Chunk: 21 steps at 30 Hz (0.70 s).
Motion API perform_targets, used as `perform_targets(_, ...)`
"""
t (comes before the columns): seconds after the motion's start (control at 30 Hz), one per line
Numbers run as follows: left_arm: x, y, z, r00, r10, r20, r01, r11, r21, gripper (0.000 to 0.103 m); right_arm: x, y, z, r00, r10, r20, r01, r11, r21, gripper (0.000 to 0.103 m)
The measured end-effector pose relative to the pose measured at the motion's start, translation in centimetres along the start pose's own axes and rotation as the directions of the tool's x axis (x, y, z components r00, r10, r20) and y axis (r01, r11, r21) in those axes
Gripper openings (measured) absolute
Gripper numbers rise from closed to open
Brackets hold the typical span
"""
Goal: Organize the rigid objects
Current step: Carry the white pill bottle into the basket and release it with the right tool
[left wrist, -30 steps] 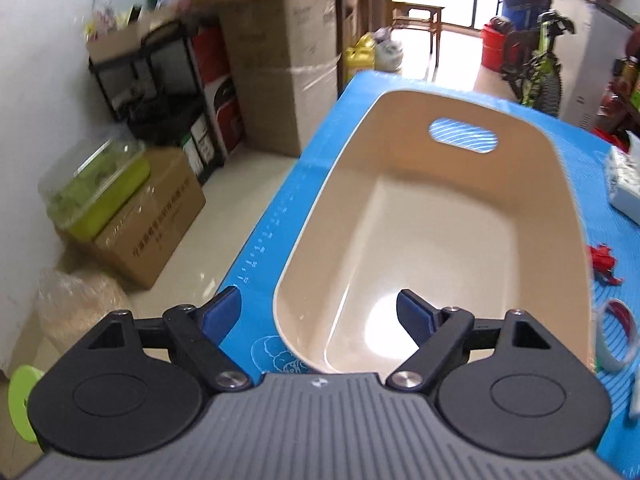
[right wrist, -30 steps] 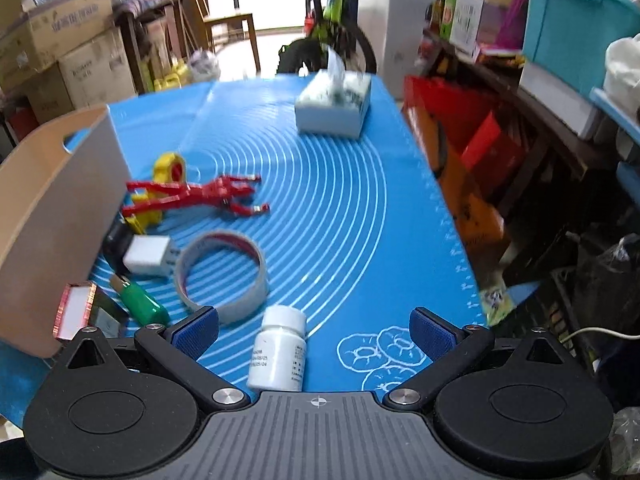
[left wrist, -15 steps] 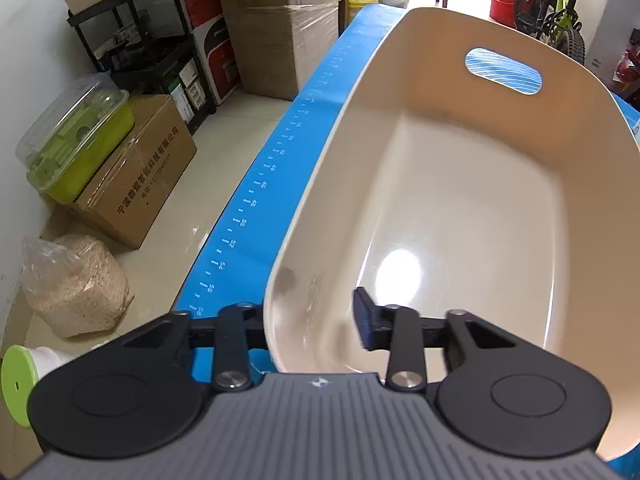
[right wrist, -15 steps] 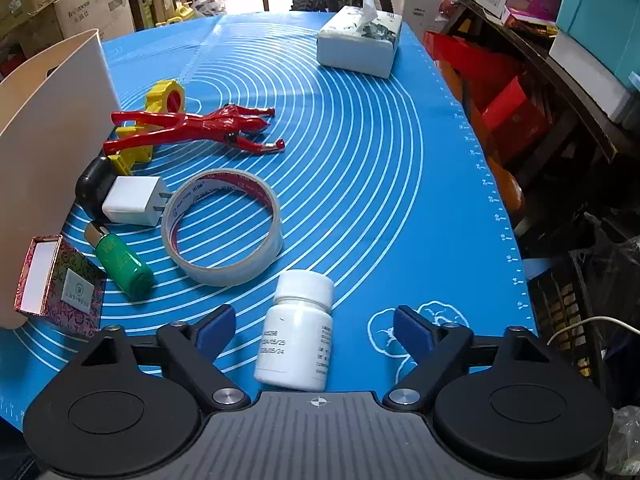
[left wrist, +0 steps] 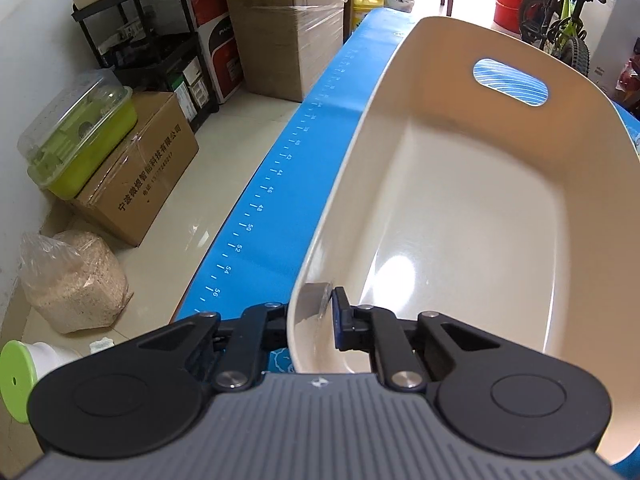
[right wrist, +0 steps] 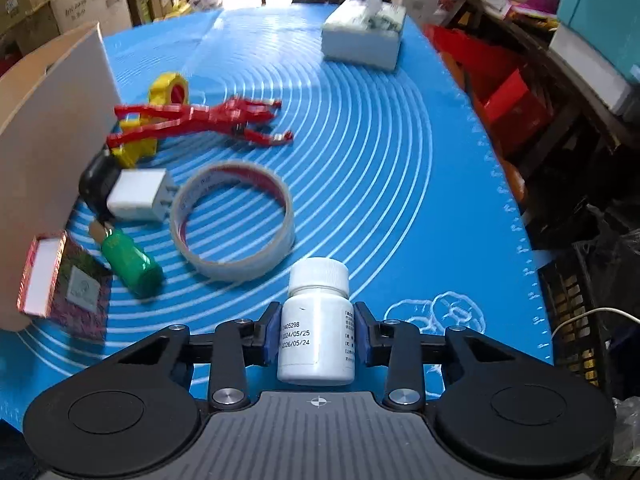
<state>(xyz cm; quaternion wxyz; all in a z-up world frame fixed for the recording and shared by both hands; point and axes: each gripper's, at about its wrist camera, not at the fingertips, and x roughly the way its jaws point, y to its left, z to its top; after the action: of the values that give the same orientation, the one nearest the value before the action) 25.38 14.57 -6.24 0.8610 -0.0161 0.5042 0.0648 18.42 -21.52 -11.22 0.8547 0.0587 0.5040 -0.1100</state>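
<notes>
Left gripper (left wrist: 310, 314) clamped on the near rim of the beige tub (left wrist: 460, 216). One blue pad inside the wall, the other arm outside it, jaws just squeezed together with the rim between them. Tub empty inside, with a handle hole in the far wall. Sitting on the blue mat (left wrist: 280, 184), close to the mat's left edge. Beyond that edge, a brown box (left wrist: 136, 184) with a green tub (left wrist: 80, 140) on top, and a bag of grain (left wrist: 72, 280) on the floor.

Right gripper (right wrist: 316, 336) closed on the white pill bottle (right wrist: 316, 332). Blue pads pressing both sides of the bottle, jaws just pulled in around it. Bottle lying on the mat, cap pointing away.

Just past the bottle, a ring of tape (right wrist: 232, 220) flat on the mat. Left of the ring, a green bottle (right wrist: 132, 260) on its side, a white plug (right wrist: 138, 196) and a small patterned box (right wrist: 64, 284) touching the tub wall. Farther back, red tongs (right wrist: 200, 120) lying across a yellow thing (right wrist: 164, 96). At the far end, a tissue box (right wrist: 364, 36), well apart from the rest.
</notes>
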Motion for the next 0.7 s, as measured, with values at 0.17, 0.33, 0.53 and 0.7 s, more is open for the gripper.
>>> perform_targets(0.17,0.0,0.2,0.1,1.000,-0.010,-0.006,0.010,1.000,-0.008,0.014,-2.7,-0.1,1.2,0.995,-0.003,0.101,-0.001,0.999,0.037,0.044)
perform_targets(0.33,0.1,0.2,0.1,1.000,-0.012,-0.005,0.012,1.000,-0.005,0.014,-5.3,1.4,4.0,0.978,0.037,0.205,-0.048,0.997,0.053,0.044)
perform_targets(0.53,0.1,0.2,0.0,1.000,-0.011,-0.003,0.011,1.000,0.000,0.014,-8.7,6.0,7.7,0.937,0.134,0.324,-0.140,0.990,-0.005,0.044)
perform_targets(0.7,0.2,0.1,-0.2,1.000,-0.016,-0.003,0.016,1.000,0.012,0.013,-9.8,10.5,9.4,0.902,0.229,0.367,-0.215,0.973,-0.078,0.044)
